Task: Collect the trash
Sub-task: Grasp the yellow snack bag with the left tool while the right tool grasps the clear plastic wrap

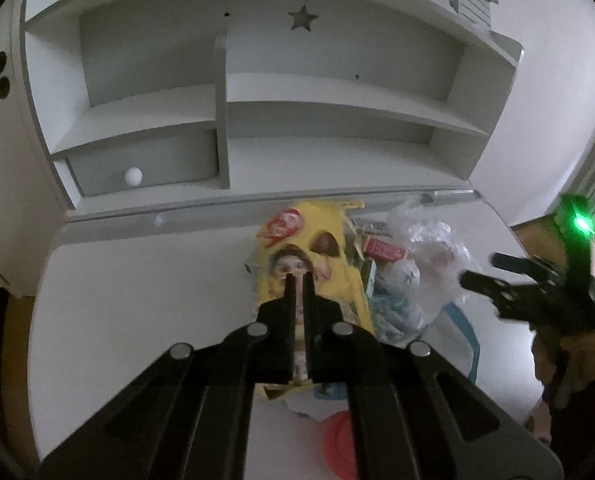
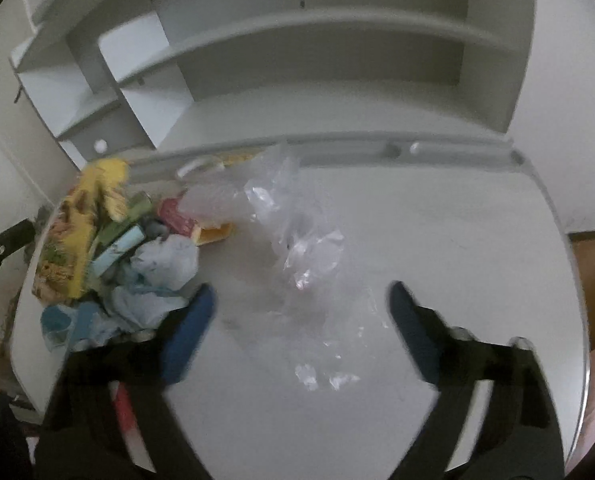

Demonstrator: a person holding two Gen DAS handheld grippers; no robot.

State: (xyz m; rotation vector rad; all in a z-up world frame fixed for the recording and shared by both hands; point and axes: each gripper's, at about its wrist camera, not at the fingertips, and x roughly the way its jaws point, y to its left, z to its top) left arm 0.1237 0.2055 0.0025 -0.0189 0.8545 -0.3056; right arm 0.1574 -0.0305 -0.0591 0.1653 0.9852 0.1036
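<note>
With the left gripper [image 1: 298, 280] pinched shut on the yellow wrapper [image 1: 317, 248] beside the clear bag [image 2: 293, 240], the wide-open, empty right gripper [image 2: 301, 300] may push that flimsy bag away.

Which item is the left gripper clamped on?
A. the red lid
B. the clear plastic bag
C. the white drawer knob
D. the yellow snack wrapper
D: in the left wrist view the left gripper has its fingers nearly together on the yellow snack wrapper.
</note>
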